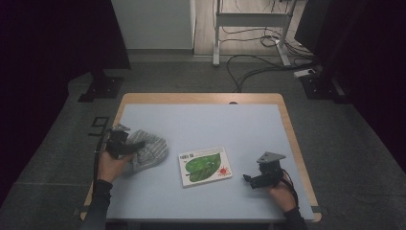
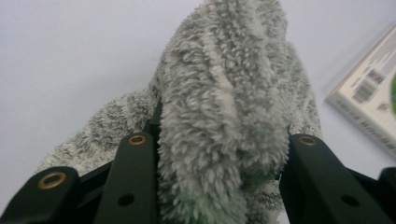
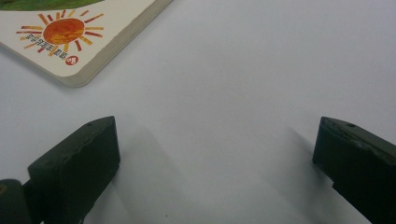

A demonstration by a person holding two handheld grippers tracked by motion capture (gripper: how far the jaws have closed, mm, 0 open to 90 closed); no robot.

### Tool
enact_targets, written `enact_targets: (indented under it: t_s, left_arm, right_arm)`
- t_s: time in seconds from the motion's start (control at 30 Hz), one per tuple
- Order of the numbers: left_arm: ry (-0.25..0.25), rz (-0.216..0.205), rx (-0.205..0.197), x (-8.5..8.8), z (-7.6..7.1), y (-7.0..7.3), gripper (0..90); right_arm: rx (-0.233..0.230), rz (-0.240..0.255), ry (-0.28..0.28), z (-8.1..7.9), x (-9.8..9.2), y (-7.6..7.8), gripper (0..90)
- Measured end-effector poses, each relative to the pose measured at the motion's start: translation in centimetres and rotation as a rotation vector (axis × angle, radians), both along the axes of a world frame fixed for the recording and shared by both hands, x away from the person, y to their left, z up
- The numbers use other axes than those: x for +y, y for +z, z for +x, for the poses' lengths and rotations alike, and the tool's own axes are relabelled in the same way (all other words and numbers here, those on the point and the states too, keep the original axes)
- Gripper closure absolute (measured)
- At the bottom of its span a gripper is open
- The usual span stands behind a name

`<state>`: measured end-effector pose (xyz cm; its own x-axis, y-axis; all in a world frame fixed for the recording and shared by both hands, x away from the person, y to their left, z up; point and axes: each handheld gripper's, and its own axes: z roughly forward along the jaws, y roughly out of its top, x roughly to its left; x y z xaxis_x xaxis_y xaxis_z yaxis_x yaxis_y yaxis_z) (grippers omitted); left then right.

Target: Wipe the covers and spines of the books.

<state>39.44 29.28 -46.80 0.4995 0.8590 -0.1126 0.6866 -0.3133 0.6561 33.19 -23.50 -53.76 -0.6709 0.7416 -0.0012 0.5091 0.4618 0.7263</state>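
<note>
At the table's left, the left gripper [image 1: 125,145] pinches a fuzzy grey cloth [image 2: 224,112] beside the book [image 1: 205,166], the right gripper [image 3: 215,158] resting spread wide; the loose fold could slip free.

We've got our right gripper [image 3: 217,154] low over the pale table [image 3: 243,74], jaws spread wide apart — nothing between them. Up in the top-left corner sits a book [image 3: 79,32] (orange sun on the cover) — well clear of both jaws.
</note>
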Motion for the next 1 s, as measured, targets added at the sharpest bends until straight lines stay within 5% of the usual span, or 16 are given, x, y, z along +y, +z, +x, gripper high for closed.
enact_targets:
  t_s: [0.33,0.5,0.7,0.83,1.0]
  left_arm:
    - [-0.002,0.03,0.032,-0.7,0.4,-3.2,55.5]
    - [0.016,0.017,0.03,-0.5,0.4,-3.2,47.7]
    - [0.03,0.023,0.004,0.0,-0.1,-1.7,17.2]
    - [0.022,-0.059,-0.052,0.9,-1.0,0.2,12.3]
    - [-0.035,-0.034,-0.11,0.6,-2.2,2.4,0.0]
  right_arm:
    - [-0.001,-0.001,0.001,0.0,0.0,0.0,0.1]
    - [-0.002,-0.001,0.001,0.0,0.0,0.0,0.1]
    - [0.0,0.0,0.0,0.0,0.0,0.0,0.1]
    - [0.0,0.0,0.0,0.0,0.0,0.0,0.1]
    - [0.0,0.0,-0.001,0.0,0.0,0.0,0.1]
